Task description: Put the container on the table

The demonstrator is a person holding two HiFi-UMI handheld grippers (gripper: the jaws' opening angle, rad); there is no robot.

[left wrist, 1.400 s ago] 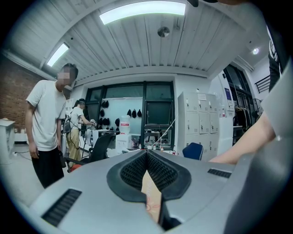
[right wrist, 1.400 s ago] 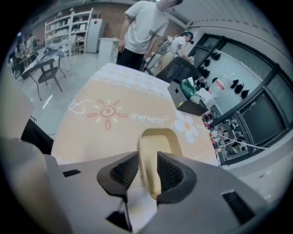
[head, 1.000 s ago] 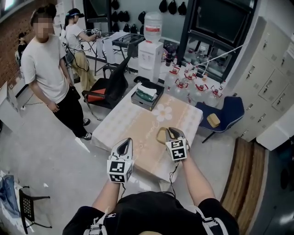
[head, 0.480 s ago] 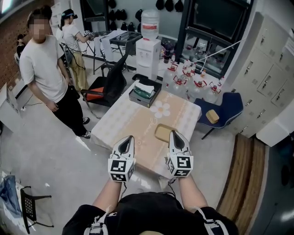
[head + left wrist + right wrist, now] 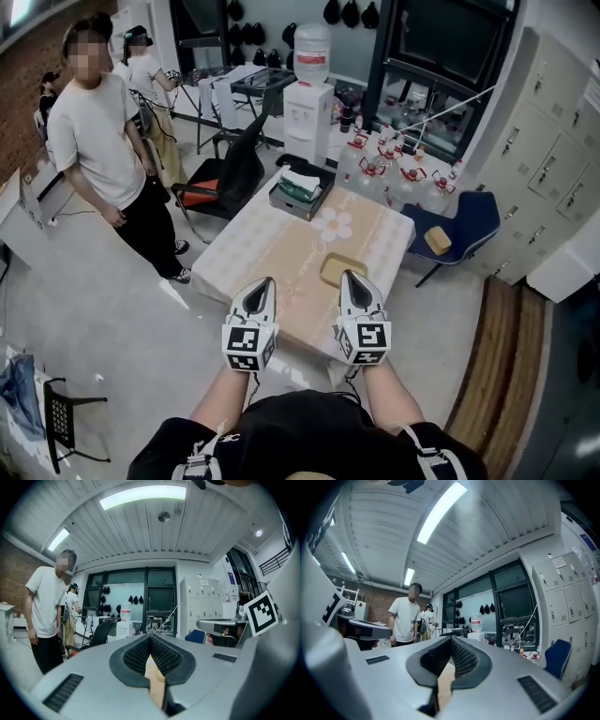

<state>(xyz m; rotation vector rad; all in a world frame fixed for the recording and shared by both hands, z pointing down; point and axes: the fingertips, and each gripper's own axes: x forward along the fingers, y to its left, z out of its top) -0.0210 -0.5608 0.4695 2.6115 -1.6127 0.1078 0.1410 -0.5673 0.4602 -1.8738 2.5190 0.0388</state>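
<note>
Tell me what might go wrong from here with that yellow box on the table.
The container lies near the table's front edge, just beyond the shut right gripper. A careless swing of that gripper could probably knock it to the floor. A person also stands close to the table's left side and might bump it.

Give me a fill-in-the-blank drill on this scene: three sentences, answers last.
1. The container lies on the ___.
2. The right gripper is ___, with nothing between its jaws.
3. The chair at the head view's right is ___.
Missing words: table; shut; blue.
</note>
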